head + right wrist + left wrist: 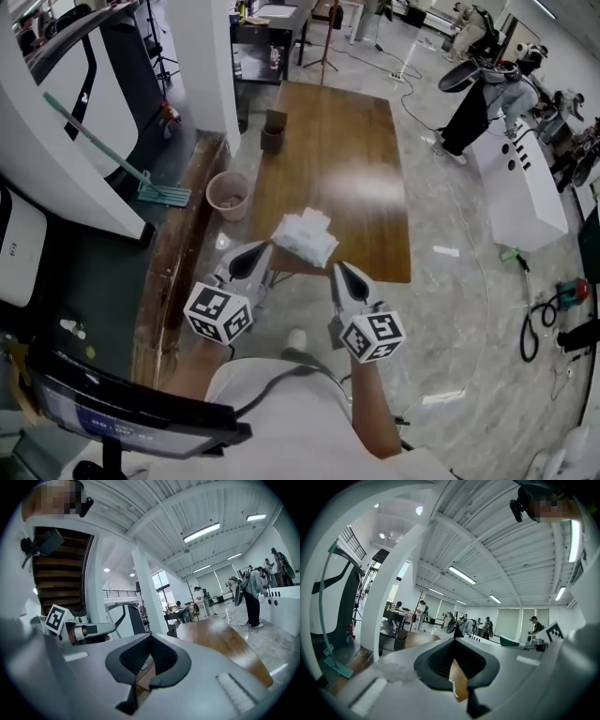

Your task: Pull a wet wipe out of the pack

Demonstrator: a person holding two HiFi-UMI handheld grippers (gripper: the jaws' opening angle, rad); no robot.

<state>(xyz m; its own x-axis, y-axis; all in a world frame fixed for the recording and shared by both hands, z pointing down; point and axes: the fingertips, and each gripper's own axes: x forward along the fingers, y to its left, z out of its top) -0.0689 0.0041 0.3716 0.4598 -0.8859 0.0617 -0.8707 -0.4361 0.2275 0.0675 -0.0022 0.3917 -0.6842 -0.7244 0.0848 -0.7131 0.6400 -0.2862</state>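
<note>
The wet wipe pack, white and crumpled-looking, lies at the near edge of the brown wooden table in the head view. My left gripper hovers just left of the pack and short of it, its jaws brought together to a point with nothing in them. My right gripper is just right of the pack, in front of the table's edge, also shut and empty. In the left gripper view my left gripper points level over the table; in the right gripper view my right gripper does the same.
Two brown containers stand at the table's far left. A pink bucket and a green mop are on the floor to the left. A person bends at a white counter far right. Cables lie on the floor.
</note>
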